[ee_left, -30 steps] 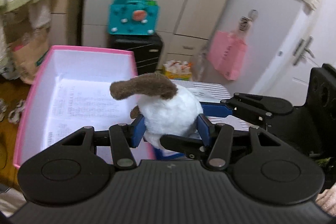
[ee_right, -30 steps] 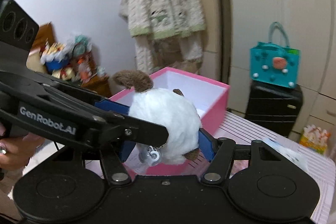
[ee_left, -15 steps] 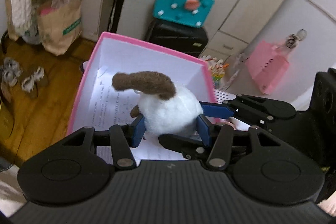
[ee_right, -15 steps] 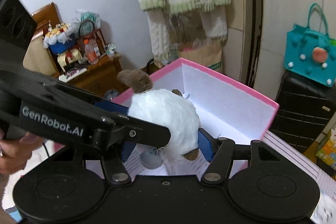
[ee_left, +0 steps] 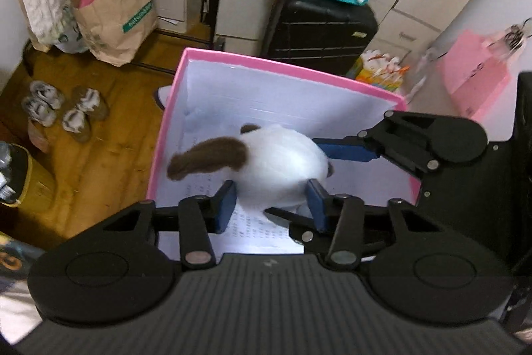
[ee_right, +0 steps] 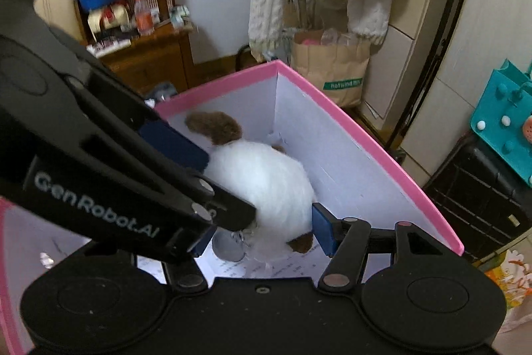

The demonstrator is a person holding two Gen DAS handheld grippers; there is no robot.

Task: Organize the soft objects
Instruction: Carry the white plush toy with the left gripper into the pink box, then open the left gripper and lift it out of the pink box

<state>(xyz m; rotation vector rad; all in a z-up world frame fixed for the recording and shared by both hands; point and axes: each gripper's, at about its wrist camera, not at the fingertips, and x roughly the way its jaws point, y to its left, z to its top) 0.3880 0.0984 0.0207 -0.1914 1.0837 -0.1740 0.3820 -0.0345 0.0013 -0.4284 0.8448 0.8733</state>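
Two grippers lower a plush toy (ee_left: 279, 162) into a pink box (ee_left: 292, 69).
Left gripper (ee_left: 271, 200) fingers closing on the toy; right gripper (ee_right: 262, 230) fingers closing, pinching it too.

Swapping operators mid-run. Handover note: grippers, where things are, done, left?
Left gripper: closing, pads on either side of the white plush toy.
Right gripper: closing a little, also around the plush, crossing the left one.
Things: plush with brown ears sits low inside the pink box, over the printed sheet on its floor; whether it touches is not visible. Keyring tag hangs beneath it.
Done: plush brought into the box.
Left: set it down, open both grippers, pull out.
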